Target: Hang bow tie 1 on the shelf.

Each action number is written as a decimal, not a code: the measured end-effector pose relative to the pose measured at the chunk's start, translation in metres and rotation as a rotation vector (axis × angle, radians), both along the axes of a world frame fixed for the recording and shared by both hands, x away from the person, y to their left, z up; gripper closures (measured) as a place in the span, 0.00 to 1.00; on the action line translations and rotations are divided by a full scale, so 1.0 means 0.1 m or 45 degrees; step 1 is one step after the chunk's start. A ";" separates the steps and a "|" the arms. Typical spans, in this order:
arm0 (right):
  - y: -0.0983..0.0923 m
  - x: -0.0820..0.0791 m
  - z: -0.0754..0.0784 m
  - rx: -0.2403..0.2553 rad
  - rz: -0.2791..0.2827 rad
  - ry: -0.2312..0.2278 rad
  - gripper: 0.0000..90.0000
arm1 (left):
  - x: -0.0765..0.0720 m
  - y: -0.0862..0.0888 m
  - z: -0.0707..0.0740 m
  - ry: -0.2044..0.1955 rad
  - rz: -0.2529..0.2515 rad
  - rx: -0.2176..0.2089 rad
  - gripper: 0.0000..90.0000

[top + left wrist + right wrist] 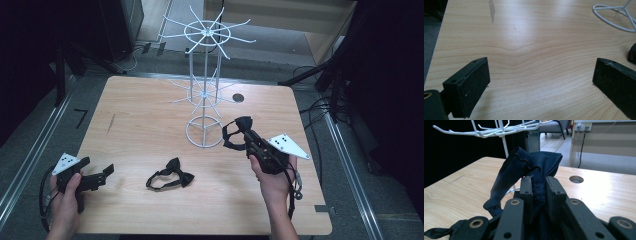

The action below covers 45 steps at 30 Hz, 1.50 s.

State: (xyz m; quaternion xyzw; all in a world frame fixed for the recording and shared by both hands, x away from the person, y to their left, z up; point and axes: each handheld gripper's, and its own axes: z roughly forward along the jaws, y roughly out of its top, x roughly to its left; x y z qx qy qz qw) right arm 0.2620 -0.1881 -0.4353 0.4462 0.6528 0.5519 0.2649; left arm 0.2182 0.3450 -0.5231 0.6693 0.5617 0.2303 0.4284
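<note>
The person's right gripper [245, 131] is lifted off the wooden counter [140, 115], just to the right of the white wire display rack [205, 90], and its jaws are pinched together on a dark bow tie [235, 132]. From the right gripper view the cloth [534, 167] is bunched between the two black pads [526, 192] and billows up above them, while its strap hangs down to the left of the jaws. The rack's white hooked arms [491, 131] spread out behind and above the held tie, and the counter's round cable hole [576, 179] sits off to the right.

A second black bow tie [171, 175] lies flat on the counter with its strap looped, roughly between the two hands and in front of the rack's ring base [205, 132], well apart from both grippers.

The left gripper [102, 175] rests low at the near left corner of the counter, gripped in the left hand [65, 192]. Its jaws stand wide apart with bare wood between them. In the left gripper view the rack's base ring [611, 15] shows at the upper right, and a dark edge of the lying bow tie [632, 52] sits at the right border.
</note>
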 end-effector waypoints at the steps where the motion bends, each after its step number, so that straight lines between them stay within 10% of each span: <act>1: 0.00 -0.02 0.02 0.001 0.003 -0.002 0.86 | 0.00 0.00 0.00 0.000 0.000 0.001 0.02; 45: 0.28 -0.05 0.36 0.040 0.094 -0.085 0.86 | 0.00 0.00 0.00 -0.002 -0.002 0.002 0.02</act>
